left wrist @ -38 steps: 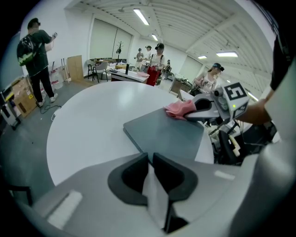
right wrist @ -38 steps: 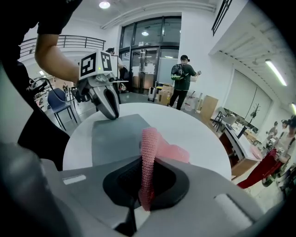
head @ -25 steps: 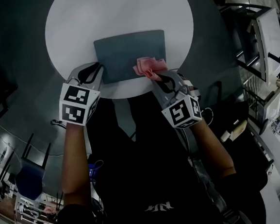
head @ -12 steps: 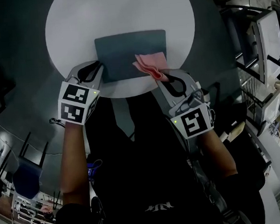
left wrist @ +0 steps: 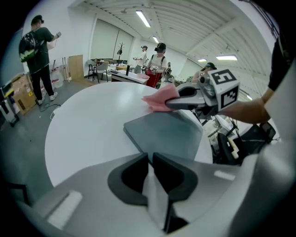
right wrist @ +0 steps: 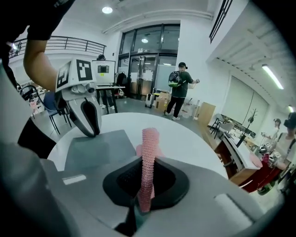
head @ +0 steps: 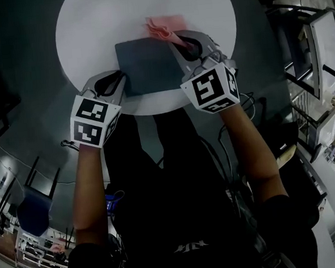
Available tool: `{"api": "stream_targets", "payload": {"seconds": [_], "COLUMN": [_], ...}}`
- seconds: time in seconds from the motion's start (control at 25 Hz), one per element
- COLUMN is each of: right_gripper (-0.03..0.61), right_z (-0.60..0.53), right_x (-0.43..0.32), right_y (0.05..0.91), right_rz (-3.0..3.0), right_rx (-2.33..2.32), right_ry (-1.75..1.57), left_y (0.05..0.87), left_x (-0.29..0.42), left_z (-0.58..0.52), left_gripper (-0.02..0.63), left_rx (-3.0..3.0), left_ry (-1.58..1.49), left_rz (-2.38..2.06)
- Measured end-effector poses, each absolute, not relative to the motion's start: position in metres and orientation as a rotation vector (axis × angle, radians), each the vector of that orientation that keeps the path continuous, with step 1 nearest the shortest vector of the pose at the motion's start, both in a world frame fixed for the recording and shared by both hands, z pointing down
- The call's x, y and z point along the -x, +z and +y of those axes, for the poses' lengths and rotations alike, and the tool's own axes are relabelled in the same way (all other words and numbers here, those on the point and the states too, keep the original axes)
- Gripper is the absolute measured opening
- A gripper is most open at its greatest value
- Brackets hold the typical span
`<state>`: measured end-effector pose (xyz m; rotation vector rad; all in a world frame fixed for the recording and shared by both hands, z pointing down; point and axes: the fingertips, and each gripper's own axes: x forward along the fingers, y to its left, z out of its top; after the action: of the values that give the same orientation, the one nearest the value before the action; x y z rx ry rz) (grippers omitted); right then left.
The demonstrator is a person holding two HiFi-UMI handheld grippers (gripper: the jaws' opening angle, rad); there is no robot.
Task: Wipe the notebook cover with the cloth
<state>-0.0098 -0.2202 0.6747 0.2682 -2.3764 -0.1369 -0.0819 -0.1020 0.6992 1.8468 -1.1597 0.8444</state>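
At the far edge of the notebook [head: 147, 65], on the white table [head: 88, 32]: pink cloth [head: 161, 26], pinched in the right gripper [head: 176, 37]. The cover lies nearward of the cloth, its long axis running left to right. The left gripper [head: 118, 84], jaws together, sits at the near-left corner.

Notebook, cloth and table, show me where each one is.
notebook [head: 147, 68], head view, middle of the cover
cloth [head: 163, 26], head view, bunched pink folds
table [head: 100, 25], head view, bare white top
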Motion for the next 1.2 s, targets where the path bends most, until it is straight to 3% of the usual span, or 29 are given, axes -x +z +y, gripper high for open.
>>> {"api": "stream_targets", "payload": {"seconds": [1.2], "right_gripper": [0.007], "right_z": [-0.118], "right_x": [-0.028], "right_y": [0.694], "right_rz": [-2.31], "right_rx": [-0.12], "right_ry": [0.006], "left_y": [0.701], "left_x": [0.085], "left_z": [-0.102], "left_gripper": [0.032], "left_rx": [-1.846], "left_ry": [0.812], "left_rz": [-1.151]}}
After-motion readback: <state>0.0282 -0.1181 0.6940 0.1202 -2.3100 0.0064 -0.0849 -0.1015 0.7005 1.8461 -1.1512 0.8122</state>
